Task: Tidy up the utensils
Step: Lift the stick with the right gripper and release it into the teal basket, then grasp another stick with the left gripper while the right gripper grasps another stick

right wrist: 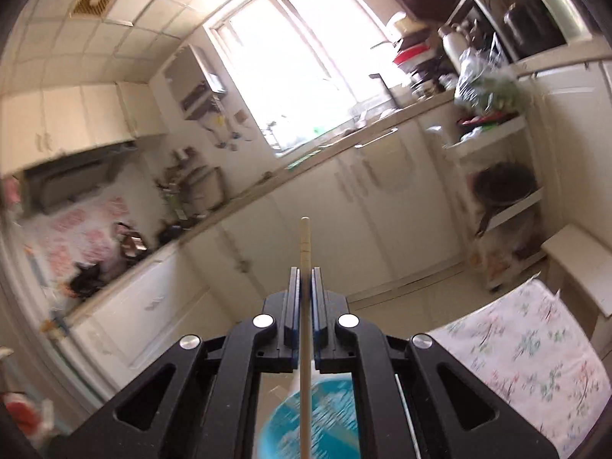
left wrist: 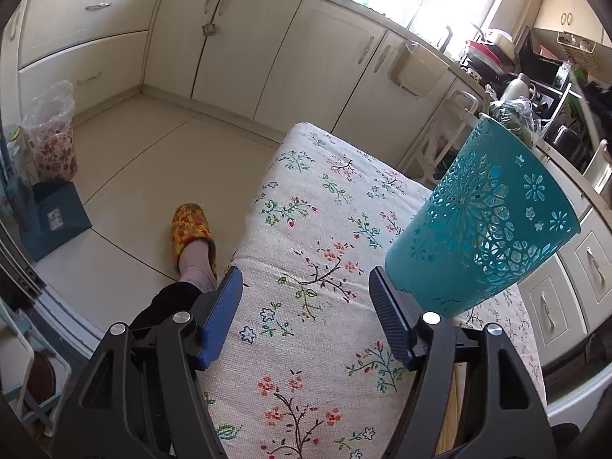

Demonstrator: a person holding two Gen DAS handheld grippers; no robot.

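the right gripper [right wrist: 305, 279] is clenched on a wooden chopstick [right wrist: 304, 252], which runs straight out past its fingertips and back down over the blurred teal utensil holder [right wrist: 329, 413]. the left gripper [left wrist: 306, 294] hangs released over the floral tablecloth [left wrist: 306, 229], the teal utensil holder [left wrist: 485, 222] just right of its right finger. beyond stand cream cabinets [left wrist: 244, 38].

A floral tablecloth [left wrist: 306, 229] spreads beneath and ahead of the left tool, with a foot in an orange slipper [left wrist: 190, 229] on the tiled floor off to its left. Cream cabinets [left wrist: 267, 49] line the wall beyond, and a bright window [right wrist: 287, 61] sits above the right tool
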